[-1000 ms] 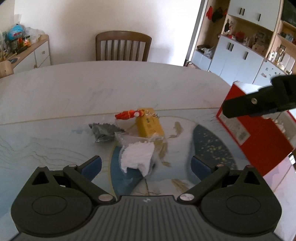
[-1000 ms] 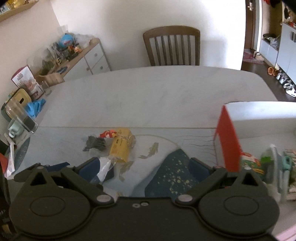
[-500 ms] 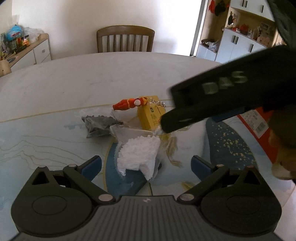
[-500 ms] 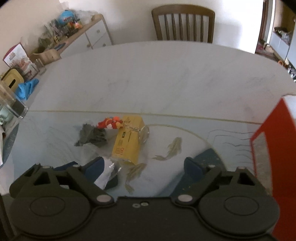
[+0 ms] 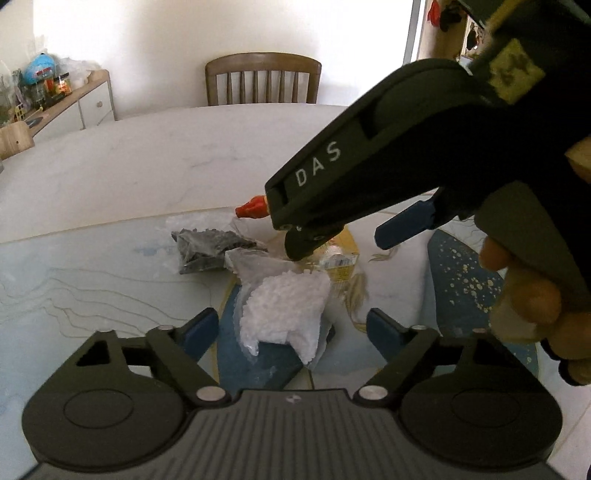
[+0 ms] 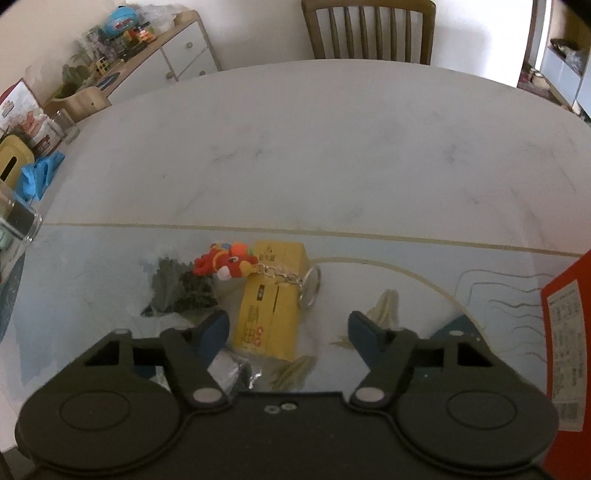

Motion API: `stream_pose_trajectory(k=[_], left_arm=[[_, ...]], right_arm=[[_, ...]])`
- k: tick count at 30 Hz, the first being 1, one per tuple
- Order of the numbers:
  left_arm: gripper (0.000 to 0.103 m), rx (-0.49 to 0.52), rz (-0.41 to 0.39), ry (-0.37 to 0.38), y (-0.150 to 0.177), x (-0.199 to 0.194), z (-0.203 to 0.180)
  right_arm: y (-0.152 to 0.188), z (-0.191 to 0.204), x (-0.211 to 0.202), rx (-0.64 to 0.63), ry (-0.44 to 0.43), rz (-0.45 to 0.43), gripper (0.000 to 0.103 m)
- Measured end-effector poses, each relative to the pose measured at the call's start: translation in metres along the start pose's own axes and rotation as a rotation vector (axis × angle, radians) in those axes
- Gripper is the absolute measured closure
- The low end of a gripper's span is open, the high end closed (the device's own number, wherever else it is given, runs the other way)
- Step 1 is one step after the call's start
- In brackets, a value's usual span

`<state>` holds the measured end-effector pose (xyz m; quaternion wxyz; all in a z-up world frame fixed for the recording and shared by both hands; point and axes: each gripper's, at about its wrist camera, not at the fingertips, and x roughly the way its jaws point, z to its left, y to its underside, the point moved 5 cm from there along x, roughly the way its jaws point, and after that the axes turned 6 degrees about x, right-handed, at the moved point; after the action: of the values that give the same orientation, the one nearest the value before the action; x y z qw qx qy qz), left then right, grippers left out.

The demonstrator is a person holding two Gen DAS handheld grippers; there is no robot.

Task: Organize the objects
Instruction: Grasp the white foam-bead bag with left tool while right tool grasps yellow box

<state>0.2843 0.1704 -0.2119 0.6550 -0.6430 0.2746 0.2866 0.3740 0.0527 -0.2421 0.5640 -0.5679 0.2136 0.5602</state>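
Observation:
A yellow box (image 6: 271,302) lies on the table mat with a red fish keychain (image 6: 227,263) resting across its far end. A bag of dark bits (image 6: 177,290) lies to its left. A clear bag of white granules (image 5: 286,306) lies nearest me. My left gripper (image 5: 291,325) is open, its fingers either side of the white bag. My right gripper (image 6: 288,326) is open and hovers just above the near end of the yellow box. In the left wrist view it (image 5: 351,236) reaches in from the right and covers most of the box.
A red box (image 6: 569,354) stands at the right edge of the mat. A wooden chair (image 6: 369,29) stands at the table's far side. A cluttered sideboard (image 6: 122,55) lines the left wall. A clear container (image 6: 18,221) and blue cloth (image 6: 38,173) sit far left.
My right gripper has moved left and down over the yellow box, now filling the right of the left wrist view. My left gripper has edged closer to the white bag.

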Motion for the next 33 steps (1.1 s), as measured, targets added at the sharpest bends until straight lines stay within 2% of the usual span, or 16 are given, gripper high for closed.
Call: stream_pose_trajectory(k=[1,3,4,8,11,12,18,27,33], left_arm=[[0.026,0.003,0.0,-0.009,0.0,-0.001,0.0],[0.04,0.013,0.004,-0.037,-0.001,-0.002,0.001],[0.043,0.012,0.008,-0.046,-0.001,-0.002,0.002],[0.063,0.001,0.014,-0.056,-0.001,-0.006,0.006],[0.068,0.004,0.021,-0.043,0.0,-0.008,0.007],[0.069,0.009,0.024,-0.036,0.001,-0.01,0.006],[0.071,0.019,0.038,0.0,0.01,-0.021,0.003],[0.071,0.026,0.045,0.056,0.031,-0.05,-0.01],[0.071,0.04,0.041,0.096,0.023,-0.065,-0.022]], right_arm=[[0.0,0.0,0.001,0.008,-0.002,0.002,0.038],[-0.001,0.0,0.002,0.017,-0.001,0.003,0.044],[-0.001,0.0,0.003,0.015,0.0,0.007,0.046],[0.001,0.0,0.002,0.008,-0.008,0.01,0.052],[0.004,0.0,0.0,0.002,-0.023,0.022,0.069],[0.005,-0.001,-0.002,-0.001,-0.029,0.031,0.071],[0.02,-0.01,-0.015,-0.029,-0.03,0.037,0.073],[0.062,-0.031,-0.048,-0.031,-0.073,0.114,0.074],[0.087,-0.05,-0.078,0.025,-0.102,0.099,0.074]])
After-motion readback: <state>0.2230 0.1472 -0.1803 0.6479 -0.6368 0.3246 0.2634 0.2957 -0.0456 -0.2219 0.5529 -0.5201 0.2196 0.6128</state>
